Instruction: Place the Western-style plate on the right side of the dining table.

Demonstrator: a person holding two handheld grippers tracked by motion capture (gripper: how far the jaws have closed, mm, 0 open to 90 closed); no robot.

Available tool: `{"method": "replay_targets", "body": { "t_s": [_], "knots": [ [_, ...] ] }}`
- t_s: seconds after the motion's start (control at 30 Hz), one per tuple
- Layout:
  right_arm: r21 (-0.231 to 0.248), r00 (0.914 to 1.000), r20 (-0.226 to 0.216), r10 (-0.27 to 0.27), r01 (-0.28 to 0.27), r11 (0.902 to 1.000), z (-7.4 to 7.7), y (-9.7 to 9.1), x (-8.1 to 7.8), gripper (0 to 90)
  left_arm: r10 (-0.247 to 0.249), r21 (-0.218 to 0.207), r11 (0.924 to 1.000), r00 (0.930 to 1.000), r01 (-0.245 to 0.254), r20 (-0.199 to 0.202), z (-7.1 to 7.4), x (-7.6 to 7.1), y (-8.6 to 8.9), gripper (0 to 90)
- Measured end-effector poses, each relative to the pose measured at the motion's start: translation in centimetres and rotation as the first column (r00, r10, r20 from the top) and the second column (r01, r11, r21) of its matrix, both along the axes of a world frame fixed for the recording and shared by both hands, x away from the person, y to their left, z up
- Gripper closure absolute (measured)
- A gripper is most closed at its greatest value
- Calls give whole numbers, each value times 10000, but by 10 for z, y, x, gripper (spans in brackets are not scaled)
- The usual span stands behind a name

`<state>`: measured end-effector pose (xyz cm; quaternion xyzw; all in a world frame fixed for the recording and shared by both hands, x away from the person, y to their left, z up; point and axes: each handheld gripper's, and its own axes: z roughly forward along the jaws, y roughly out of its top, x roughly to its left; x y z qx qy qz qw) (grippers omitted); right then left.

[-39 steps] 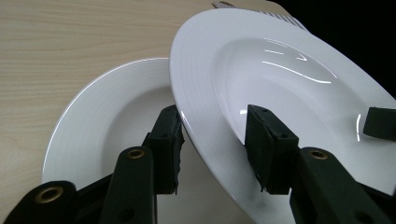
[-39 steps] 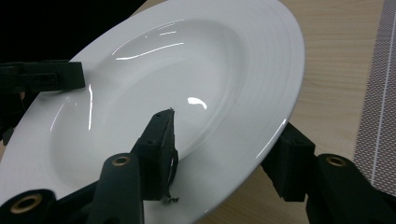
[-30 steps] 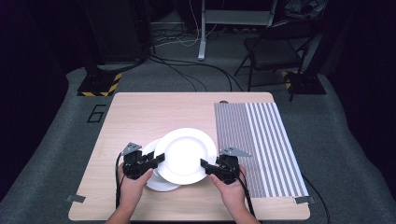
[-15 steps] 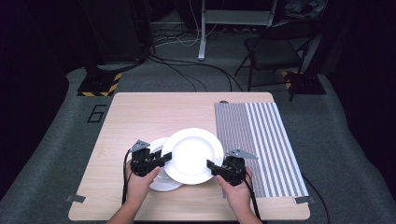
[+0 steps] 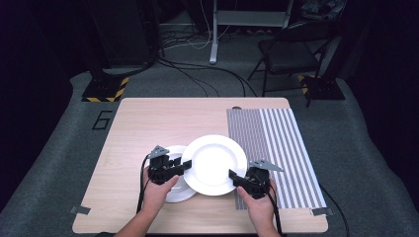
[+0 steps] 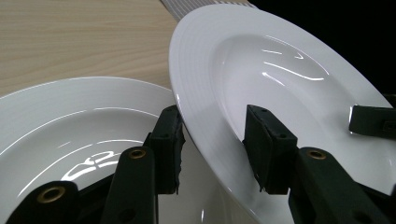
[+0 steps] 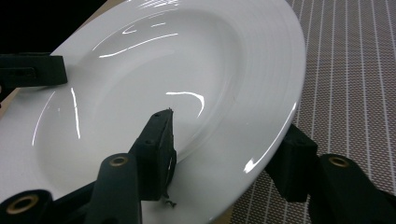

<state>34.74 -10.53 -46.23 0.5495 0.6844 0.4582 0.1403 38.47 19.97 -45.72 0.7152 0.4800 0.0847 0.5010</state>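
A large white plate [image 5: 214,164] hangs tilted above the table, held by its rim on two sides. My left gripper [image 5: 185,165] is shut on its left rim [image 6: 212,140], one jaw above and one below. My right gripper [image 5: 234,177] is shut on the near right rim [image 7: 224,149]. A second white plate [image 5: 171,193] lies on the wood under the left gripper and is partly covered by the held plate. It sits close below the jaws in the left gripper view [image 6: 84,121]. The held plate's bowl [image 7: 163,70] is bare and shiny.
A grey striped placemat [image 5: 276,143] covers the right part of the wooden table [image 5: 148,123], and it lies just under the right gripper [image 7: 355,70]. A folding chair [image 5: 291,54] and cables stand on the floor beyond the far edge.
Both grippers have carried the large plate to the right, toward the striped mat. More of the lower plate is uncovered at the left.
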Motion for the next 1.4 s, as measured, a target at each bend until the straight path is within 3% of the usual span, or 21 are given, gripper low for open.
{"method": "replay_targets", "body": {
  "t_s": [0.37, 0.93, 1.4],
  "knots": [
    [-225, 9991, -83, -423, 421, 9989, 1, -15, -1, 463, -105, -2, 9999, 9999, 105, 2, -1, 4, -18, 575],
    [-200, 9934, 279, -1117, 1122, 9935, -1, -30, -6, 466, -166, -68, 9998, 9996, 168, 232, -3, 11, -42, 576],
    [-315, 9735, 585, -2213, 2233, 9742, -6, -50, -15, 477, -499, -73, 9987, 9979, 503, 407, -5, 14, -72, 579]
  ]
}}
